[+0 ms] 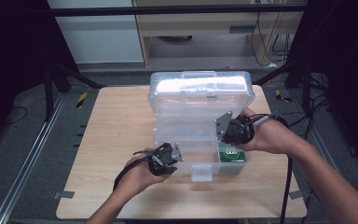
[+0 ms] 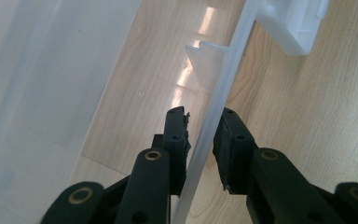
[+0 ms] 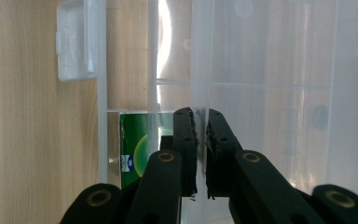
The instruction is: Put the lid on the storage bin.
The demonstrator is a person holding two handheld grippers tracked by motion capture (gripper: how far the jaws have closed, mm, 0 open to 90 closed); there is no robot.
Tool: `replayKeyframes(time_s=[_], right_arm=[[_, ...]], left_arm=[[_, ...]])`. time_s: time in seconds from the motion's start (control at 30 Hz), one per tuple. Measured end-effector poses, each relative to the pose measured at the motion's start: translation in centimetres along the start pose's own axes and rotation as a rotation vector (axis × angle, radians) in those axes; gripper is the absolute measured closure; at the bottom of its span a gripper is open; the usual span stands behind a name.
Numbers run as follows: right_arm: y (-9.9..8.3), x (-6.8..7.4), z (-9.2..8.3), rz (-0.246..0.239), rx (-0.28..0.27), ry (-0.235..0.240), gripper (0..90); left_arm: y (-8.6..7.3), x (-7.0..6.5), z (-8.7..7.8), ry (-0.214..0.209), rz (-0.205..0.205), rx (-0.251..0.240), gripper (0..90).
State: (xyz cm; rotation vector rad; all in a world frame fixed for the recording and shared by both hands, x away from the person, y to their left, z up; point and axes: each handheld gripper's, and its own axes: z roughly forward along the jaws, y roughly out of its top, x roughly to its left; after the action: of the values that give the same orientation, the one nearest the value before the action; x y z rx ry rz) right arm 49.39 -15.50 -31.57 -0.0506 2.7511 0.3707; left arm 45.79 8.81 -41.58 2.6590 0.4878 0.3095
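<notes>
The left gripper (image 2: 200, 135) has its jaws astride the front wall (image 2: 214, 116) of the clear box (image 1: 200, 135), one pad inside and one outside, close to pinching it; whether both pads press cannot be told. The right gripper (image 3: 200, 140) has its jaws nearly together on the rim of the inner tray (image 3: 261, 93), which sits over the box's back half. The tray's long axis runs left to right across the table (image 1: 116, 121). A green pack (image 1: 233, 154) lies under it at the right end, beside the right gripper, which looks better placed to lift the tray.
</notes>
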Motion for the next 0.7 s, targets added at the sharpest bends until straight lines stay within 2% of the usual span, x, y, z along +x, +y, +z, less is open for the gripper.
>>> replayKeyframes(time_s=[0.07,0.1,0.17,0.2,0.23,0.27,0.37,0.53,0.7], right_arm=[[0.0,0.0,0.0,0.002,0.000,0.000,84.5],[0.0,-0.1,0.0,0.001,-0.001,0.001,84.5],[0.0,-0.1,0.0,0.001,-0.004,0.002,84.4],[0.0,-0.1,0.0,0.001,-0.004,0.002,84.4],[0.0,-0.1,0.0,0.000,-0.003,0.002,84.4],[0.0,-0.1,-0.1,-0.001,0.000,0.002,84.4],[0.0,-0.1,-0.1,-0.001,0.000,0.000,84.3],[-0.1,0.0,-0.1,-0.002,-0.002,-0.002,84.2],[-0.1,-0.1,-0.1,-0.003,-0.006,-0.001,84.0]], left_arm=[[0.1,0.2,0.0,0.000,0.033,0.006,73.9],[0.1,-0.1,0.1,0.005,-0.002,-0.005,72.5],[0.1,-0.2,0.1,0.006,-0.009,-0.006,68.4],[0.4,0.4,0.1,0.007,0.088,-0.007,66.7],[0.4,0.3,-0.1,0.005,0.091,-0.015,64.7],[0.4,0.2,-0.4,0.012,0.098,-0.033,55.7],[0.3,0.0,-1.1,0.018,0.101,-0.058,51.0],[0.0,-0.6,-3.7,0.005,0.082,-0.142,46.2],[-0.1,-0.1,-6.2,-0.039,0.056,-0.205,53.1]])
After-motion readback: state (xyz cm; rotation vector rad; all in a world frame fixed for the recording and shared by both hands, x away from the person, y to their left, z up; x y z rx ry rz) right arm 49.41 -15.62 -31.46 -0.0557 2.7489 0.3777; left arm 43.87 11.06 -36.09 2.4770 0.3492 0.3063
